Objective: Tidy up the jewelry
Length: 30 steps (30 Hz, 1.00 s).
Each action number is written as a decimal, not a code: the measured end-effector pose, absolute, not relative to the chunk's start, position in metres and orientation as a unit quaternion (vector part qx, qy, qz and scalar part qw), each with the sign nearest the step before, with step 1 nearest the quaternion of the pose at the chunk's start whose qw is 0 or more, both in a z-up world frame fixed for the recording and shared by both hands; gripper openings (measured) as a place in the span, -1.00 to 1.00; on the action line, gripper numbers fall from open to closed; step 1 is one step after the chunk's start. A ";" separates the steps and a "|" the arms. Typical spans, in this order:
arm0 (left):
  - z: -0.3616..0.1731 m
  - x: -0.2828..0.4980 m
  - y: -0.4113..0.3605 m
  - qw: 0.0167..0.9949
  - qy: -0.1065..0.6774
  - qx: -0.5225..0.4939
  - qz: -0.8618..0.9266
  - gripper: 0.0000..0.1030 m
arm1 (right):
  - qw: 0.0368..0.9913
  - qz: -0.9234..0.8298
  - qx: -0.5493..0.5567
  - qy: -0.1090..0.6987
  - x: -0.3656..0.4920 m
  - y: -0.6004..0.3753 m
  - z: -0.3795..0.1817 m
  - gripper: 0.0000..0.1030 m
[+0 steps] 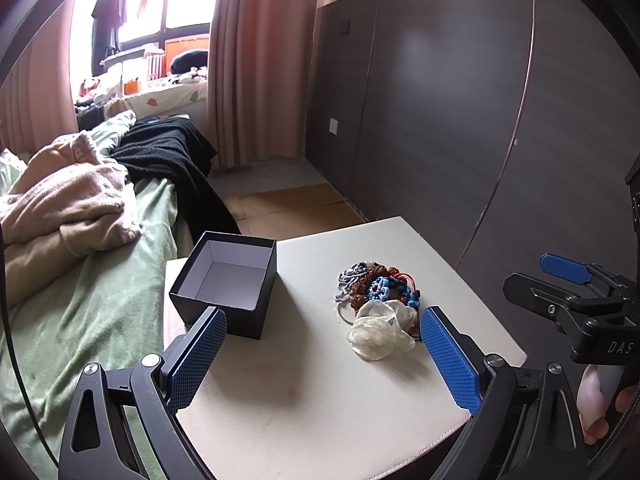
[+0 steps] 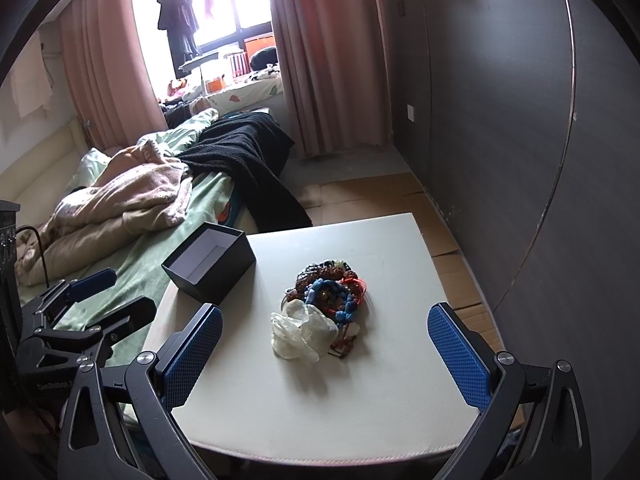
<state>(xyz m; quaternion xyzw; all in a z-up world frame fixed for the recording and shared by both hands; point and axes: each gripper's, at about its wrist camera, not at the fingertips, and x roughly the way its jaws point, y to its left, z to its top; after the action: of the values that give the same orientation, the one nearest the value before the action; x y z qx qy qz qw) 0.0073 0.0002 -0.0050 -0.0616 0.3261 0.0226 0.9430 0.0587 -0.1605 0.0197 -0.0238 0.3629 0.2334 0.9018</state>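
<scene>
A pile of jewelry (image 1: 378,288) (image 2: 330,290), with brown, blue and red beaded strings, lies on a white table (image 1: 320,400) (image 2: 340,400). A whitish translucent piece (image 1: 378,334) (image 2: 302,334) lies at its near edge. An open black box (image 1: 228,280) (image 2: 210,264) with a white, empty inside stands at the table's left. My left gripper (image 1: 322,354) is open and empty, hovering above the table's near side. My right gripper (image 2: 324,354) is open and empty, just short of the pile. Each gripper shows at the edge of the other's view.
A bed (image 1: 100,280) with a green sheet, pink blanket and black garment lies left of the table. A dark wardrobe wall (image 1: 460,120) stands to the right. Curtains and a window are at the back.
</scene>
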 end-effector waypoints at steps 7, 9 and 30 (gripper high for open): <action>-0.010 0.023 0.000 0.939 0.336 -0.065 0.021 0.89 | 0.897 0.229 -0.004 0.377 0.075 -0.168 0.013 1.00; -0.013 0.028 0.001 0.937 0.341 -0.068 0.022 0.89 | 0.895 0.229 0.005 0.382 0.080 -0.170 0.010 1.00; -0.064 0.084 -0.036 0.910 0.407 -0.069 -0.038 0.67 | 0.844 0.162 0.110 0.499 0.146 -0.215 -0.048 1.00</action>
<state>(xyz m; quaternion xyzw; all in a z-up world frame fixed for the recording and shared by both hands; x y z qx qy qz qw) 0.0836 -0.0360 -0.0643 -0.0692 0.4071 -0.0379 0.9100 0.1456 -0.2153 -0.0481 0.1099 0.4991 0.1615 0.8442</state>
